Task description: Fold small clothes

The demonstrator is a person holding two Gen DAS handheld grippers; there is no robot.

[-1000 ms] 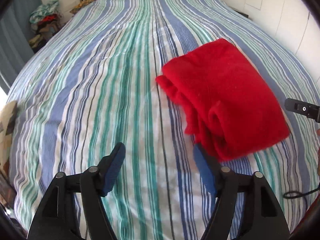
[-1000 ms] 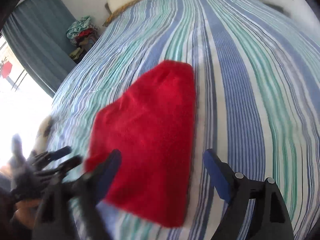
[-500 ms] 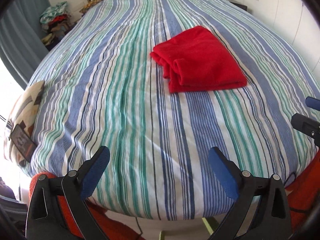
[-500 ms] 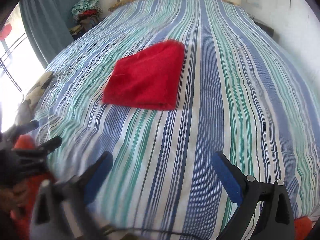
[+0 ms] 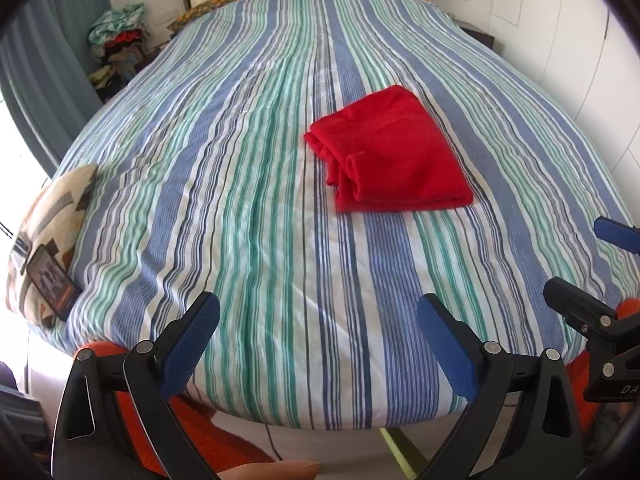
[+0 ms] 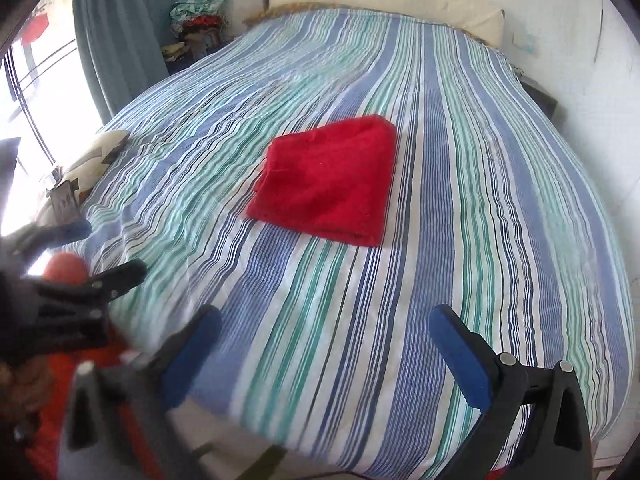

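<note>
1. Your red garment [image 5: 394,148] lies folded into a flat packet on the striped bed [image 5: 248,208], toward the near half and well apart from both sets of fingers.
2. From your left gripper [image 5: 318,344] it sits ahead and to the right; from your right gripper [image 6: 326,354] it sits almost straight ahead, a touch left.
3. Its long axis runs roughly along the bed's stripes, away from you, with the layered open edges on its left side and the smooth fold on its right.
4. Your left fingers [image 5: 192,344] stand spread wide with nothing between them. Your right fingers [image 6: 460,356] are opening wider, also with nothing between them.
5. Neither hand looks clearly nearer; both hang over the foot of the bed.
6. The fold looks finished, so no grasp seems called for on this piece.
</note>
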